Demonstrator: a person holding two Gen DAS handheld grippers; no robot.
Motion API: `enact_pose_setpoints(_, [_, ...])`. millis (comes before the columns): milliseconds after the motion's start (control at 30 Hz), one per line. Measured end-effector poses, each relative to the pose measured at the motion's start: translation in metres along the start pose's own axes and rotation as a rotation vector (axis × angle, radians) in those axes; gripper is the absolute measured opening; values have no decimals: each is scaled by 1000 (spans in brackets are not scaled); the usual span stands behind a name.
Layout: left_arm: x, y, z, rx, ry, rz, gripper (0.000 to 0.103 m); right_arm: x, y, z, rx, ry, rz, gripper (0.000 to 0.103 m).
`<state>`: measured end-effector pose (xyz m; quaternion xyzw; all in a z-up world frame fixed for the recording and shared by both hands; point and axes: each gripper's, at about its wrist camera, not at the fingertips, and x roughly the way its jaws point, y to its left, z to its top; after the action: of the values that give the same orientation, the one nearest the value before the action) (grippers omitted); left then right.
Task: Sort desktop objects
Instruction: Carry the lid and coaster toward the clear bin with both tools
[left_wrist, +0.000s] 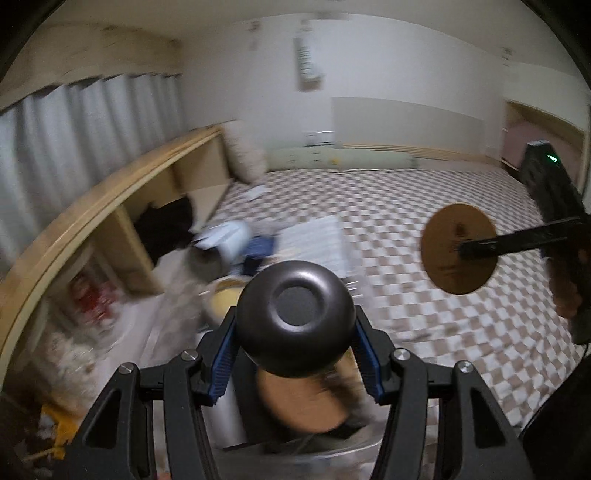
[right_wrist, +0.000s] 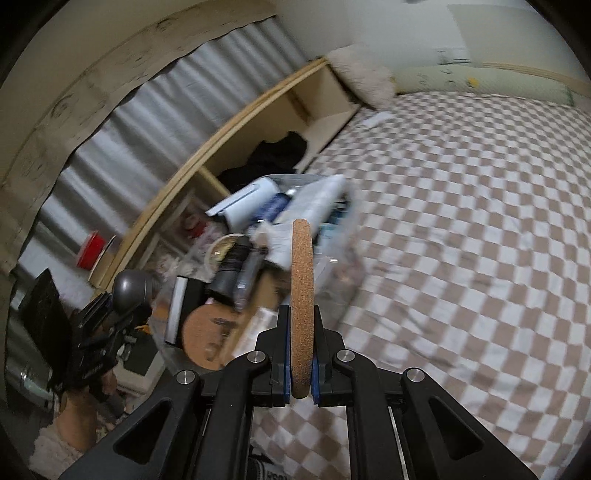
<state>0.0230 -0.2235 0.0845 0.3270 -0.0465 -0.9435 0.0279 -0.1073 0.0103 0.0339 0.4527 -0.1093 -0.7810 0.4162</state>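
My left gripper (left_wrist: 295, 328) is shut on a dark grey rounded cup (left_wrist: 295, 299), whose ringed base faces the camera. It hangs above a clear bin (left_wrist: 332, 450) that holds a cork coaster (left_wrist: 303, 406). In the right wrist view my right gripper (right_wrist: 301, 314) is shut on a second round cork coaster (right_wrist: 303, 266), held on edge between the blue pads. The left wrist view shows that held coaster (left_wrist: 458, 247) flat-on at the right, on the right gripper (left_wrist: 476, 249). The left gripper (right_wrist: 125, 306) with the cup (right_wrist: 133, 288) appears at the left of the right wrist view.
The clear bin (right_wrist: 343, 269) is crammed with bottles, tubes, a dark box and a coaster (right_wrist: 210, 336). A bed with a brown-and-white checked cover (right_wrist: 461, 240) fills the right. A wooden shelf (right_wrist: 229, 129) with black cloth runs along the left, with a red cup (right_wrist: 90, 251) nearby.
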Motion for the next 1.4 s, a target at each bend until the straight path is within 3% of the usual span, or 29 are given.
enact_pose_setpoints(200, [6,54,-16,-48,37,105,57,29,37,9,-53,40,45,10])
enact_pose_setpoints(333, [16,73,-26,-67,74,113,57,46,62,12,-101,62,54,10])
enact_pose_setpoints(733, [37,82,-51,-71,136,110,57,88,108,30,-206,37,20,10])
enact_pose_setpoints(933, [54,80,-58,-53,177,113,57,115,111,32,-184,52,20,10])
enact_pose_setpoints(967, [56,79,-58,-51,175,115,59,118,111,33,-182,52,22,10])
enact_pose_setpoints(1067, [54,79,-55,-48,158,116,77,124,113,36,-178,50,23,10])
enact_pose_setpoints(1400, [49,81,-52,-57,155,82,78,155,109,49,-82,87,94,10])
